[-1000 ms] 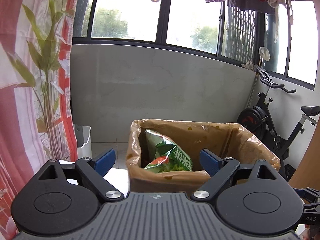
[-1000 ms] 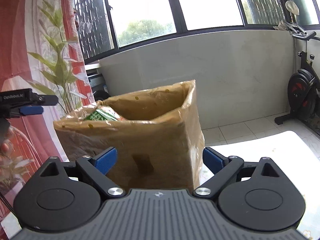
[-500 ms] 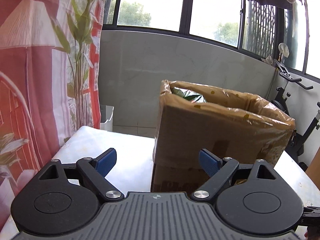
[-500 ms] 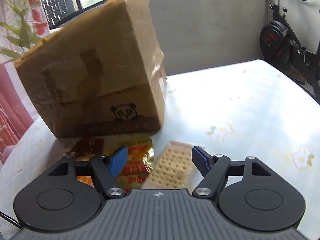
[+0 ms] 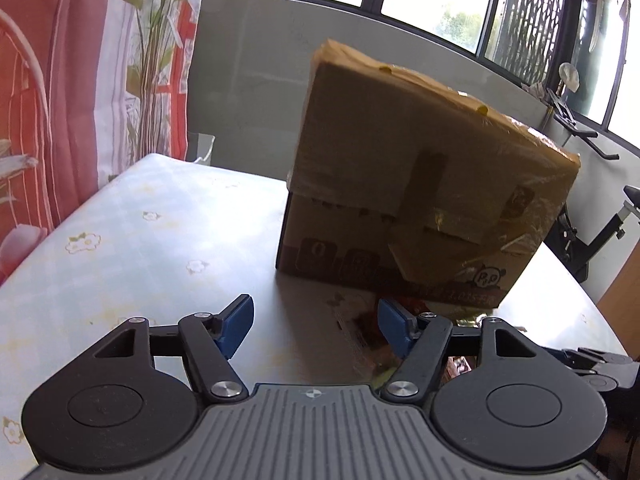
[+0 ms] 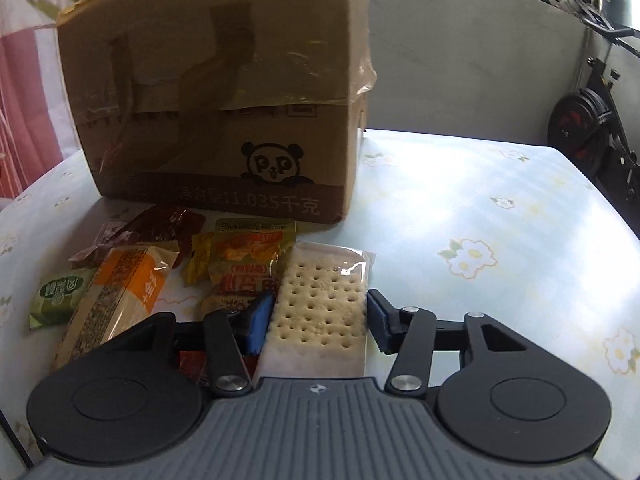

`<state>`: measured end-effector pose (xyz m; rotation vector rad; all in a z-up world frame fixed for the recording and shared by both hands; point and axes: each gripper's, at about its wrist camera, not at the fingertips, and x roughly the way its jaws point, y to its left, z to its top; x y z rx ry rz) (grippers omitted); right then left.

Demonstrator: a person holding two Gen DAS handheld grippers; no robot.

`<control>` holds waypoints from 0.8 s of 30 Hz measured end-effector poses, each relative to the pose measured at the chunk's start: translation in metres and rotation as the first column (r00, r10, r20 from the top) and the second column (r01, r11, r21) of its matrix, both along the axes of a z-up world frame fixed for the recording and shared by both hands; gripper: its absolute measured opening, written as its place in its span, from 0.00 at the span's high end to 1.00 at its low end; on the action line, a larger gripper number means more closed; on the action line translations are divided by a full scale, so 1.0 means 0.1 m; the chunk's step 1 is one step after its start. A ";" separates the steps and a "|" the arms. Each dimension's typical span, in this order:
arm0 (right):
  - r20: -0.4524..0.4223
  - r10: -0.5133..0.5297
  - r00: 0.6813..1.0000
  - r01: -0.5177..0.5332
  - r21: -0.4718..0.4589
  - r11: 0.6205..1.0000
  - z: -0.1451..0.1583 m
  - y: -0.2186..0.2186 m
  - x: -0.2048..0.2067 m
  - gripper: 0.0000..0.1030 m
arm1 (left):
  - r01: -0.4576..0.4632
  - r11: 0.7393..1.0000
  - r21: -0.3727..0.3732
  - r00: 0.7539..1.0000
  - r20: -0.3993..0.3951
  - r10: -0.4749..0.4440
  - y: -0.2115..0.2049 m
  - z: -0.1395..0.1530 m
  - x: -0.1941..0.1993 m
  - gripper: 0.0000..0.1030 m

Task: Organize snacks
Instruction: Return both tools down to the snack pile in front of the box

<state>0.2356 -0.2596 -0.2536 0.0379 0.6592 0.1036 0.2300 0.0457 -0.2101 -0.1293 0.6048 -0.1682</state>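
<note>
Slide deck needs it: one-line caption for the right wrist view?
Open right gripper straddles a clear-wrapped cracker pack lying among snack packets before the brown cardboard box.

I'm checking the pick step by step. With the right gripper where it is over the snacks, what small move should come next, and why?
Probably close the right gripper. Its open blue fingers sit on either side of the cracker packet, which lies flat on the table in front of the cardboard box. The left finger is right beside the yellow snack packet, so close gently.
</note>
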 end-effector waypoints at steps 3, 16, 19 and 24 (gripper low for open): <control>0.011 0.037 0.999 -0.037 0.002 0.999 0.00 0.01 -0.03 0.51 | 0.051 0.999 0.010 0.998 -0.044 -0.051 -0.10 -0.15 -0.02 0.39; 0.019 0.048 0.999 -0.049 0.073 0.996 0.00 -0.04 -0.04 0.51 | 0.177 0.983 0.047 0.973 -0.161 -0.167 -0.44 -0.47 -0.01 0.41; 0.019 0.048 0.999 -0.049 0.073 0.996 -0.01 -0.04 -0.04 0.51 | 0.174 0.983 0.054 0.972 -0.169 -0.163 -0.44 -0.49 0.00 0.41; 0.019 0.051 0.998 -0.052 0.062 0.997 0.00 -0.03 -0.04 0.51 | 0.168 0.984 0.064 0.972 -0.178 -0.154 -0.45 -0.49 0.02 0.39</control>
